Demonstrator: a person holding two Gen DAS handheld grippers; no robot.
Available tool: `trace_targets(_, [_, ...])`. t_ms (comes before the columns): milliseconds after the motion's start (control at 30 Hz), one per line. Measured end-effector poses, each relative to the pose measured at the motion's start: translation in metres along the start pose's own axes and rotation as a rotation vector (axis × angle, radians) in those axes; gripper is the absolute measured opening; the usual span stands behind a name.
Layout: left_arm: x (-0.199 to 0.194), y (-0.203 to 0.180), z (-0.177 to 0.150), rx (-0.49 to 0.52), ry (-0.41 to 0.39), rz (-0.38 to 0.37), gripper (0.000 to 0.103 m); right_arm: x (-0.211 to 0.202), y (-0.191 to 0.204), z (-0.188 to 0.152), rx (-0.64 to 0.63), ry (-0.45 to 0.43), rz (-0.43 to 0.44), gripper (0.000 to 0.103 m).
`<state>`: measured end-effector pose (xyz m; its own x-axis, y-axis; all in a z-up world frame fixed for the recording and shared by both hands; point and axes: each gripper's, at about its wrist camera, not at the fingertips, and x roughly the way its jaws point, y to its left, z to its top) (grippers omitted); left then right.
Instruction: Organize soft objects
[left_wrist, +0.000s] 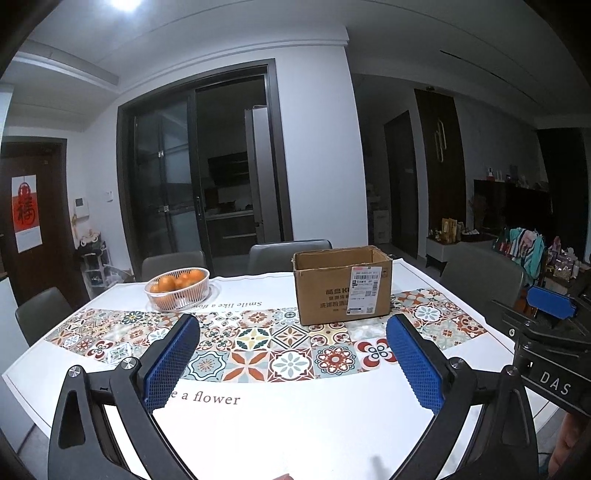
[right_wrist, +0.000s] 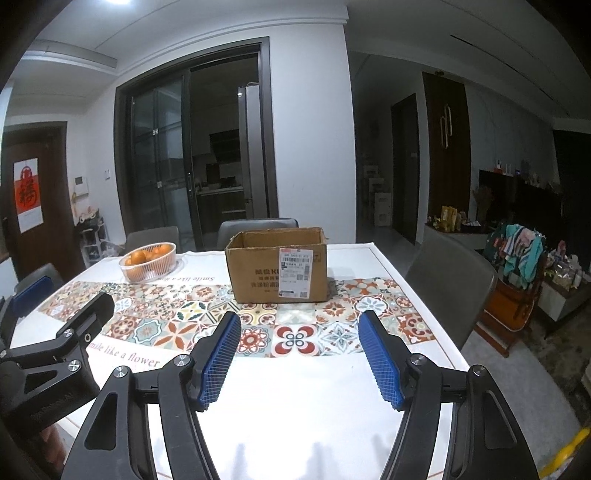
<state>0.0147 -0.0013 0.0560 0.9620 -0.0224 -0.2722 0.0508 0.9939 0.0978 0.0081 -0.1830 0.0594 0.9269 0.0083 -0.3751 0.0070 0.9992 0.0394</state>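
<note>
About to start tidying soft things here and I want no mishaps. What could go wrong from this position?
No soft objects show on the table, so searching blind may waste motion. The left gripper and right gripper, both open, sit close together and could collide. The cardboard box looks light and might slide if bumped.

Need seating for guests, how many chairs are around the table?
4: two at the far side, one at the left edge, one at the right edge. Near-side chairs may be hidden.

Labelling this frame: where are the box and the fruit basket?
box (right_wrist: 258, 277), right wrist view, front wall left of the label
fruit basket (left_wrist: 181, 297), left wrist view, white ribbed side wall
</note>
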Motion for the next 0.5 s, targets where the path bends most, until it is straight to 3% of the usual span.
trace_targets(500, [-0.0018,-0.0002,0.0007,0.002,0.004,0.002,0.103,0.0029,-0.002,-0.0025,0.008,0.018,0.005,0.067])
